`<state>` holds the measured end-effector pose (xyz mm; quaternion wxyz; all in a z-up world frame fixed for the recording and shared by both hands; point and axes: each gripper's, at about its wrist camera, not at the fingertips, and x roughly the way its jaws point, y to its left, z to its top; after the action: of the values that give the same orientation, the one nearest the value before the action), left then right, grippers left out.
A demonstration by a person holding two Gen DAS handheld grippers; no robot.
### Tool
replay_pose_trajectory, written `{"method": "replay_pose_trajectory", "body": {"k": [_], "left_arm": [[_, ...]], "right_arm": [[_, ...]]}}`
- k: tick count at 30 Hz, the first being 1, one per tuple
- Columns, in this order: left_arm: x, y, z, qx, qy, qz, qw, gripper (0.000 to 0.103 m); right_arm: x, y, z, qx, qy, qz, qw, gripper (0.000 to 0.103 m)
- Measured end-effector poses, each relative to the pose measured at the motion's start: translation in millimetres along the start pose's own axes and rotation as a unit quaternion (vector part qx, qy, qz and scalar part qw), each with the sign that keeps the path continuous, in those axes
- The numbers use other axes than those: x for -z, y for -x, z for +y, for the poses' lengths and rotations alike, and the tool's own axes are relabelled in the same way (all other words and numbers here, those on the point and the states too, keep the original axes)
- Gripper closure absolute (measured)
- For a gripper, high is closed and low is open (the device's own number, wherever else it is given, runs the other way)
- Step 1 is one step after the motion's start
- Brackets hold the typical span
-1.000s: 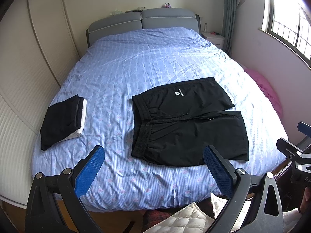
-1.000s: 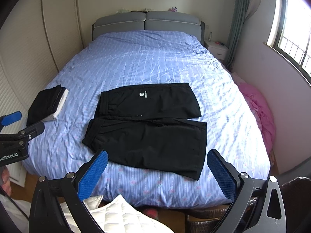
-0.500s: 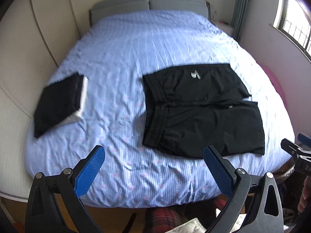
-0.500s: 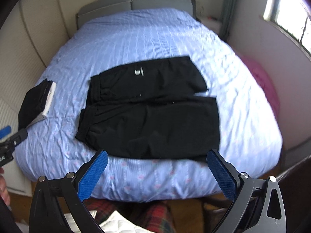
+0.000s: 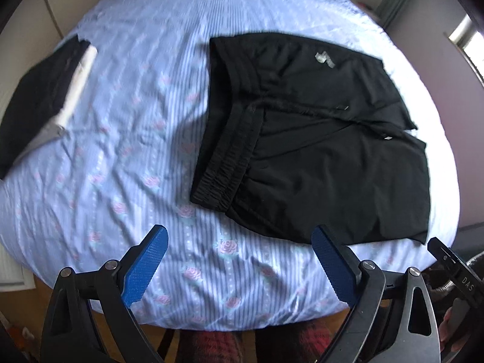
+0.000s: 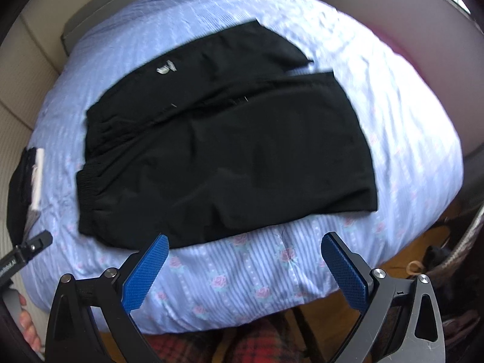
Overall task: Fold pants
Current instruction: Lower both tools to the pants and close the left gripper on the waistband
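Pants [image 5: 314,139] serving as landmark: black shorts-length pair lying flat on the bed [image 5: 127,139], which is wearing a blue striped cover with pink rose print. Waistband [image 5: 227,157] is lying at the pants' left end, leg openings at the right end, and a small pale logo [image 5: 324,60] is sitting on the far leg. The two legs are lying side by side, the near one partly overlapping the far one.

Left of the pants, well apart from them, a folded stack of clothes [image 5: 39,96], black with a white layer showing at its edge, is resting near the bed's left side.

Left tool [image 5: 239,267] is hanging just in front of the pants' near-left corner, over bare cover. Its blue pads are standing wide but closing slightly, with nothing between them; the right-hand pad is appearing just beside the near hem, contact not discernible.

Right tool [image 6: 245,267] is hanging in front of the pants' near edge, toward the middle-right. Jaws are standing wide apart and empty, pads clear of the fabric.

Right of the pants, something pink [image 6: 402,48] is showing beyond the bed's edge; too blurred to identify. Red plaid fabric [image 6: 251,345] is showing below the tools.
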<state>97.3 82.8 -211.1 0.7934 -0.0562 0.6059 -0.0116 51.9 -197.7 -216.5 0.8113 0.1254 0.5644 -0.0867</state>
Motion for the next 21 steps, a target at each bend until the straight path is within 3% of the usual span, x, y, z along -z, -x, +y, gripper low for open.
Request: {"method": "replay_pose_trajectory", "body": {"k": [7,13,18,19,21], "left_arm": [[1.3,-68.6,-0.3,0.000,0.037,0.060,0.9975,0.012],[0.3,-96.1,-6.1,0.004,0.041,0.064,0.9971,0.012],[-0.5,-119.1,-5.2,0.008,0.052,0.086,0.9949,0.019],[-1.3,-121.7,-4.4,0.013,0.058,0.088,0.9943,0.020],[-4.3,-126.1,-2.3,0.028,0.072,0.094,0.9925,0.041]], "right_arm": [[-0.4,-70.9,-32.4,-0.024,-0.086,0.048,0.995,0.013],[-6.1,-102.6,-45.6,-0.047,-0.119,0.067,0.990,0.016],[-11.8,-130.6,-51.3,-0.060,-0.146,0.096,0.983,0.022],[-12.3,-133.7,-52.0,-0.061,-0.154,0.099,0.981,0.022],[-15.2,-139.8,-51.4,-0.055,-0.160,0.108,0.980,0.024]]}}
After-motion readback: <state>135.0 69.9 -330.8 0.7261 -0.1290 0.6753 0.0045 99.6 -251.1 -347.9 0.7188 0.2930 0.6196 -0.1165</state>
